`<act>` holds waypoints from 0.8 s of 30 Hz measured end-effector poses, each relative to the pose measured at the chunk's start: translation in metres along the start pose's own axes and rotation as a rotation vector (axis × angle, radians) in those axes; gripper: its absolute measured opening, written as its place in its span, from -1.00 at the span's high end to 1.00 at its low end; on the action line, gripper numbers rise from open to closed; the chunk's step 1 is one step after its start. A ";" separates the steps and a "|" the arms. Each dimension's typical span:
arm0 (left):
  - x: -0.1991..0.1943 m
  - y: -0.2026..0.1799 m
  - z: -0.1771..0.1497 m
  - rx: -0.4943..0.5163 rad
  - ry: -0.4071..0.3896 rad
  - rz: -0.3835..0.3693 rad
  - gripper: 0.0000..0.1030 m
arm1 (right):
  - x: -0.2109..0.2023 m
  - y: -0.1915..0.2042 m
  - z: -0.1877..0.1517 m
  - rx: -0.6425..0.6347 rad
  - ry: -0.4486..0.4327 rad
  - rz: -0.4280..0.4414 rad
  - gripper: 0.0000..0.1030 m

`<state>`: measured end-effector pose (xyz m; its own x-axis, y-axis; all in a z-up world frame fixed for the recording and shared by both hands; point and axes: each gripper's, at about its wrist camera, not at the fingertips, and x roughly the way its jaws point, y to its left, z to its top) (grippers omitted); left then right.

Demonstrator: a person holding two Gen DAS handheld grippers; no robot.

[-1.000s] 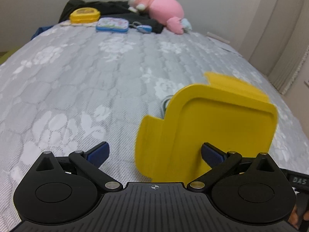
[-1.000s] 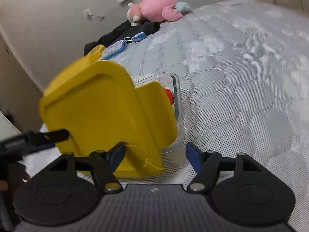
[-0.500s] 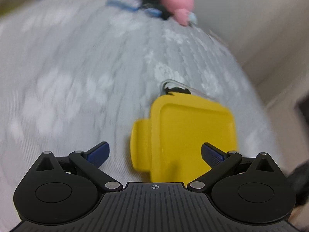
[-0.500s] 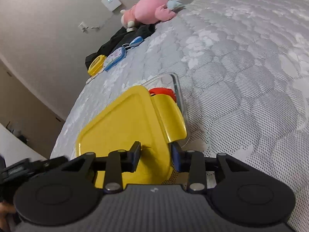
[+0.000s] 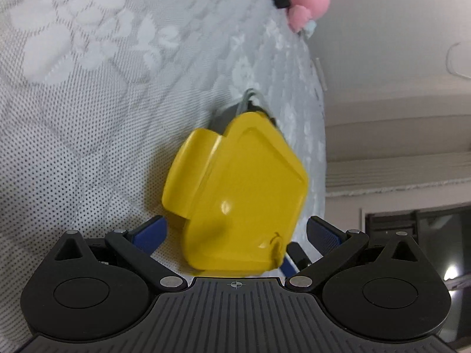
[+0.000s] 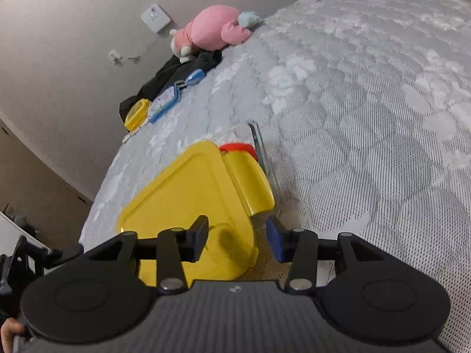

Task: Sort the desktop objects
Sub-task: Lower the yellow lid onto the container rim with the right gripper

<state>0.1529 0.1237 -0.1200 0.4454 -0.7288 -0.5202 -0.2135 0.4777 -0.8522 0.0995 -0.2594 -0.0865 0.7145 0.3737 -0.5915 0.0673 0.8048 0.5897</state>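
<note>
yellow lid (image 6: pixel 188 194), corner between opening right claw (image 6: pixel 237 239)

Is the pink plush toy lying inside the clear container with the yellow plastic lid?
No, the pink plush toy lies far back on the mattress, apart from the clear container.

I can read no text, brand, number or label anywhere ahead of my jaws. The only sign is a small crosshair mark (image 5: pixel 234 284) on my left gripper's body, just behind the jaws.
</note>
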 end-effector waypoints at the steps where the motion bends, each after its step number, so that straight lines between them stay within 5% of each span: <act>1: 0.004 0.001 0.001 0.001 0.005 0.022 -1.00 | 0.001 -0.001 -0.001 0.012 0.006 -0.003 -0.20; 5: 0.015 -0.003 0.002 0.053 0.011 0.081 -0.93 | 0.003 -0.001 -0.002 0.012 -0.017 -0.026 -0.19; 10: 0.018 -0.011 0.003 0.106 0.006 0.046 -0.27 | 0.005 -0.002 -0.001 0.014 -0.027 -0.002 -0.05; 15: 0.007 -0.035 -0.002 0.263 -0.099 0.049 -0.13 | 0.002 0.010 -0.002 -0.075 -0.052 -0.018 0.51; 18: 0.001 -0.054 -0.006 0.386 -0.194 0.088 0.07 | -0.005 0.021 -0.002 -0.135 -0.108 -0.008 0.54; 24: 0.021 -0.085 -0.006 0.553 -0.260 0.178 0.09 | -0.003 0.035 0.002 -0.218 -0.192 -0.049 0.50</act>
<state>0.1758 0.0648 -0.0586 0.6560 -0.5052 -0.5608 0.1458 0.8138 -0.5626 0.1011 -0.2336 -0.0626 0.8343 0.2543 -0.4891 -0.0313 0.9077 0.4185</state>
